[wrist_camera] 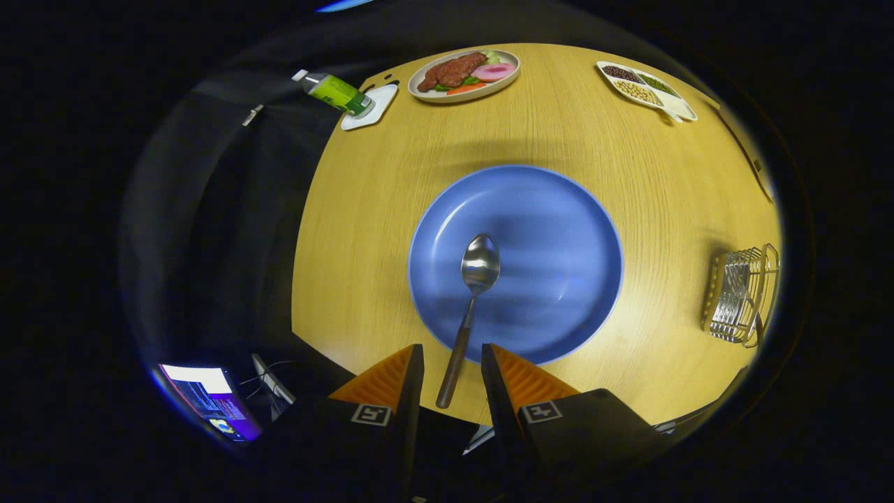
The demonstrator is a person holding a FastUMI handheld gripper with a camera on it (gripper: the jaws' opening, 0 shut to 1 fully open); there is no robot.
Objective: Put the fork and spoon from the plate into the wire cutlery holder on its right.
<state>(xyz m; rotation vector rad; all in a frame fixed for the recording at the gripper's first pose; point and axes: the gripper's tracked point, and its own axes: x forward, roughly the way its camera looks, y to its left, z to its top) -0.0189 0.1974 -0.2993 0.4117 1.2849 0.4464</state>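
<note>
Gripper (452,363): fingers parted, holding nothing; the spoon's handle end lies in the gap between them, no contact visible.

Spoon (472,300): polished metal bowl, facing up, with a slim metal neck and a dark brown handle. Bowl rests on the blue plate (559,230); handle crosses the plate's rim at 6 o'clock and runs out over the worktop (363,230) toward the fingers.

Blue plate: round, shallow, matt blue, just ahead of the fingers, mid-worktop.

Wire cutlery holder (742,295): silver wire with a loop handle, at 3 o'clock from the plate, well apart from it, near the worktop's edge. Contents cannot be told.

Worktop: round, light wood grain.

Far side, 11 o'clock: food plate (464,74). At 1 o'clock: divided dish (646,89) of beans. At 10 o'clock: green bottle (336,92) on a white coaster (374,110).
</note>
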